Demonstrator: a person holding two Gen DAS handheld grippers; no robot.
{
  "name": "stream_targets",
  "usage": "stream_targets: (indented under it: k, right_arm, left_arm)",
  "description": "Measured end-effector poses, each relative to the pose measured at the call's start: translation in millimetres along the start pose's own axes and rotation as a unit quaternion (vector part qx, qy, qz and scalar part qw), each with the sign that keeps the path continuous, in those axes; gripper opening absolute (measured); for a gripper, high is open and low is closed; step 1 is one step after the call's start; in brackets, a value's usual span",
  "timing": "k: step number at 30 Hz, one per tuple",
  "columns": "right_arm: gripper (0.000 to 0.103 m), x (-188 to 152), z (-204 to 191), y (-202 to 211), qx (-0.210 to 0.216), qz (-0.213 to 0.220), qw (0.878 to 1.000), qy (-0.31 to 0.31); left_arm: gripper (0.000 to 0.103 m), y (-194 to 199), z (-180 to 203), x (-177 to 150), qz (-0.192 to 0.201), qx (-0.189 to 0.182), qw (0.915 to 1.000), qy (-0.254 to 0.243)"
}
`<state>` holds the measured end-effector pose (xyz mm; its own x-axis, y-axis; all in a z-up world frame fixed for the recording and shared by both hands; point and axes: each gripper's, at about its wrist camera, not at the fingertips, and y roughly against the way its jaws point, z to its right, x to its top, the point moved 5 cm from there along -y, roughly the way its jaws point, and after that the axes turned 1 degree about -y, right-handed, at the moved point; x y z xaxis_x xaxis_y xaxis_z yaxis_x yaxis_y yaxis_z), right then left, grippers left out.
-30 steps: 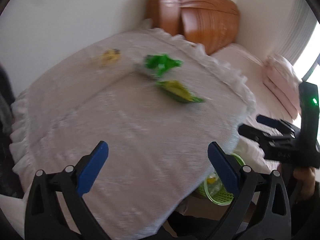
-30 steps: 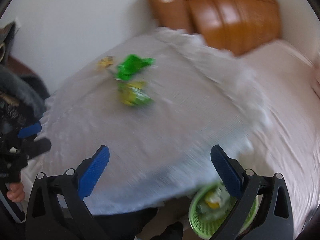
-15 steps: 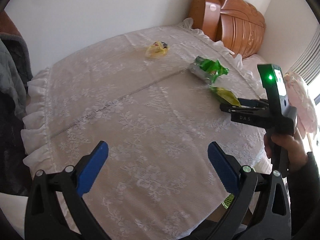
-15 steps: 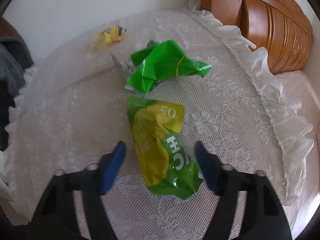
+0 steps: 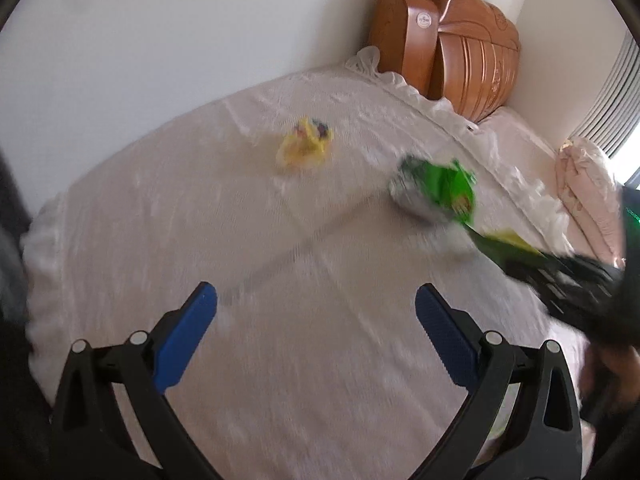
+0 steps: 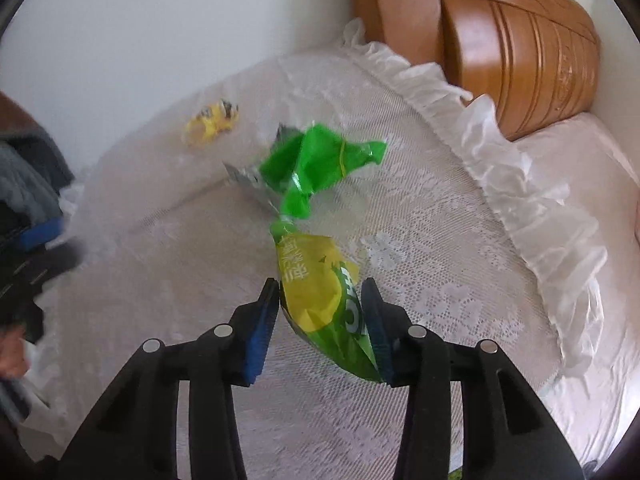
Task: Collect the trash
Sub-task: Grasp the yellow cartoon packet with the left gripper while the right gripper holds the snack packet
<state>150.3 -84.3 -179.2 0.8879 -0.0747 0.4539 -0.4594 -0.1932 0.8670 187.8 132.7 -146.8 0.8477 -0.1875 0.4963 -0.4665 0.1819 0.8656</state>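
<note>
A round table under a white lace cloth [image 5: 200,220] holds three pieces of trash. My right gripper [image 6: 320,286] has its jaws closing on a yellow-green snack bag [image 6: 312,276], and both blue pads press its sides. Just beyond lies a crumpled bright green wrapper [image 6: 316,164], and farther left a small yellow wrapper [image 6: 210,122]. My left gripper [image 5: 316,300] is open over bare cloth, with the yellow wrapper [image 5: 304,148] ahead of it and the green wrapper [image 5: 444,188] to its right. In the left wrist view the right gripper [image 5: 560,268] shows as a blur at the bag [image 5: 504,242].
A carved wooden headboard [image 6: 520,40] stands behind the table's far right edge. A pink bed [image 6: 600,160] with a pillow [image 5: 588,184] runs along the right side. Dark clothing [image 6: 24,168] hangs at the left, and a white wall backs the table.
The right gripper came in over the table and closed from wide open onto the yellow-green bag. The left gripper moved forward over the cloth toward the yellow wrapper, staying open.
</note>
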Motion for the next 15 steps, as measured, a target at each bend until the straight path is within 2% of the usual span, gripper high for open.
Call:
stream_targets:
  k: [7,13,15]
  right_arm:
    - [0.043,4,-2,14,0.012,0.01,0.999,-0.041]
    - [0.043,-4,13,14,0.009,0.002,0.997,-0.079]
    - [0.043,-8,19,14,0.006,0.0,0.996,-0.091]
  left_arm:
    - [0.095,-76,-6,76,0.005,0.007,0.9993,-0.035]
    - [0.075,-134,-2,107,-0.02,0.011,0.9982,-0.056]
    - [0.061,-148,-4,110,-0.03,0.008,0.9981,-0.053]
